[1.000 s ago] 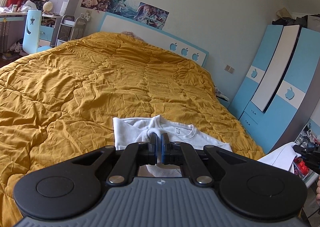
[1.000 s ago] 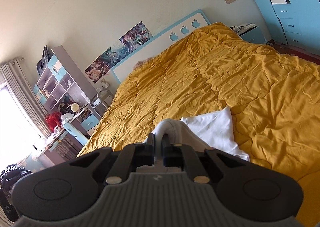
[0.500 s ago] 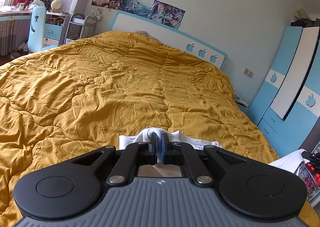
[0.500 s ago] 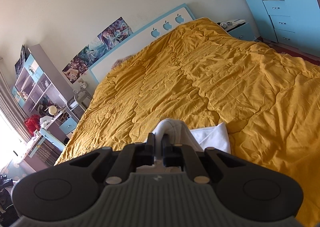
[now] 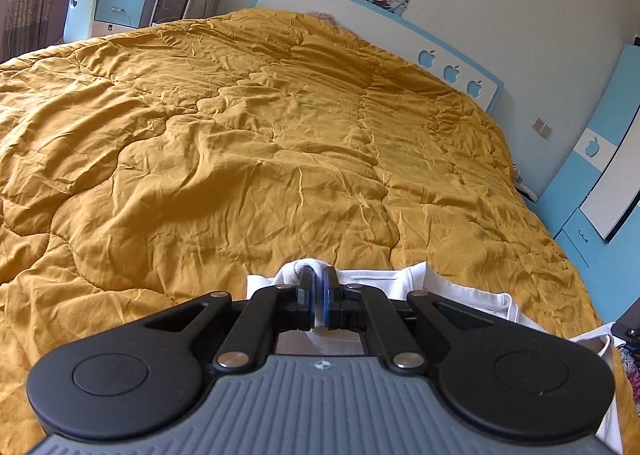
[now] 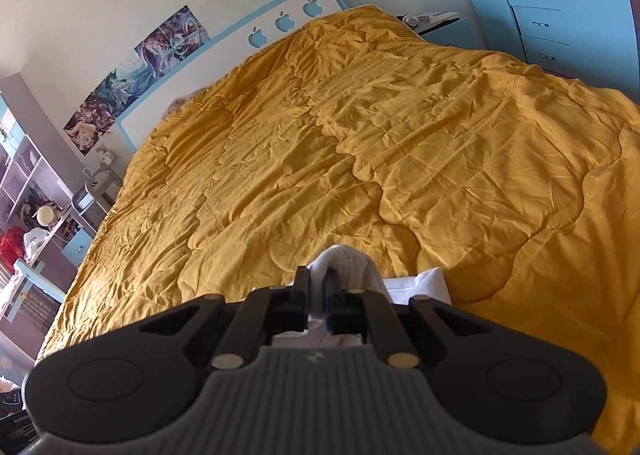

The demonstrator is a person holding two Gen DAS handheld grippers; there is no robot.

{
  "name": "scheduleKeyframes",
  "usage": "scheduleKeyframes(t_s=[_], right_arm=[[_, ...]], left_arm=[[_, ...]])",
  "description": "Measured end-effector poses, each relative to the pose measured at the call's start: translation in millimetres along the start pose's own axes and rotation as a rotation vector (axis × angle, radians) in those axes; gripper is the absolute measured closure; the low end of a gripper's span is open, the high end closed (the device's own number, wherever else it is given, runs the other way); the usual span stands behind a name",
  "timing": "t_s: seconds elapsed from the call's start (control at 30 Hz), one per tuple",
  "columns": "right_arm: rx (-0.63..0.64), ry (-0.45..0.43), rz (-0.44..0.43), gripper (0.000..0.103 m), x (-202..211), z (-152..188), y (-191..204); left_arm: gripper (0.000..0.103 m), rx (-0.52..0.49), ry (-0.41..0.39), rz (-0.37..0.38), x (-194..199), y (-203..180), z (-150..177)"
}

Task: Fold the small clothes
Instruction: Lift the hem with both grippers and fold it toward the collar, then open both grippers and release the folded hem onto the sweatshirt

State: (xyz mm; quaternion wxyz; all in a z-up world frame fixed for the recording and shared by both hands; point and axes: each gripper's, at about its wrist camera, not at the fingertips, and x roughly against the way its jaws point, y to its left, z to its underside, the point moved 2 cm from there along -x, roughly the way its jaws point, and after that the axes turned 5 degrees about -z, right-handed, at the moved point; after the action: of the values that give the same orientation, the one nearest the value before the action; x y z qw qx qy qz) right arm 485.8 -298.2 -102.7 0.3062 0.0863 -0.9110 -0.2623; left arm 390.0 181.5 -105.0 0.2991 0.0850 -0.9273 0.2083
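Observation:
A small white shirt (image 5: 452, 295) lies on the near part of the yellow quilt (image 5: 260, 159), mostly hidden behind the gripper bodies. My left gripper (image 5: 319, 275) is shut on a bunched white fold of the shirt. In the right wrist view my right gripper (image 6: 317, 279) is shut on another fold of the white shirt (image 6: 416, 287), which humps up over the fingertips. A strip of the shirt shows to the right of each gripper.
The quilt covers a wide bed with a blue and white headboard (image 5: 400, 39). A blue wardrobe (image 5: 600, 191) stands to the right, with a bedside table (image 6: 436, 25) by it. A desk, chair and shelves (image 5: 92, 3) stand at the far left.
Both grippers have moved forward over the shirt toward the headboard with the fabric held. Much less white cloth shows ahead of the fingers than one second ago.

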Motion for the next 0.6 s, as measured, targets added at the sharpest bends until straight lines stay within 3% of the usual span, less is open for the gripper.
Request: scheduleKeyframes(t_s=[0.37,0.43,0.47,0.53,0.6], right_arm=[[-0.002,-0.03,0.025,0.102,-66,-11,-5],[0.005,-0.031,0.036,0.101,-78,-15,-4],[0.01,-0.023,0.064,0.101,-84,-15,-4],[-0.002,-0.024,0.112,0.1,-89,-14,-5],[0.005,-0.066,0.145,0.082,-85,-11,-7]], left_arm=[[0.099,-0.018,0.026,-0.021,-54,-4,-17],[0.092,-0.027,0.025,-0.059,-63,-5,-20],[0.089,-0.024,0.005,-0.112,-66,-3,-22],[0.073,-0.017,-0.027,-0.178,-69,4,-24],[0.071,0.0,-0.022,-0.162,-67,13,-26]])
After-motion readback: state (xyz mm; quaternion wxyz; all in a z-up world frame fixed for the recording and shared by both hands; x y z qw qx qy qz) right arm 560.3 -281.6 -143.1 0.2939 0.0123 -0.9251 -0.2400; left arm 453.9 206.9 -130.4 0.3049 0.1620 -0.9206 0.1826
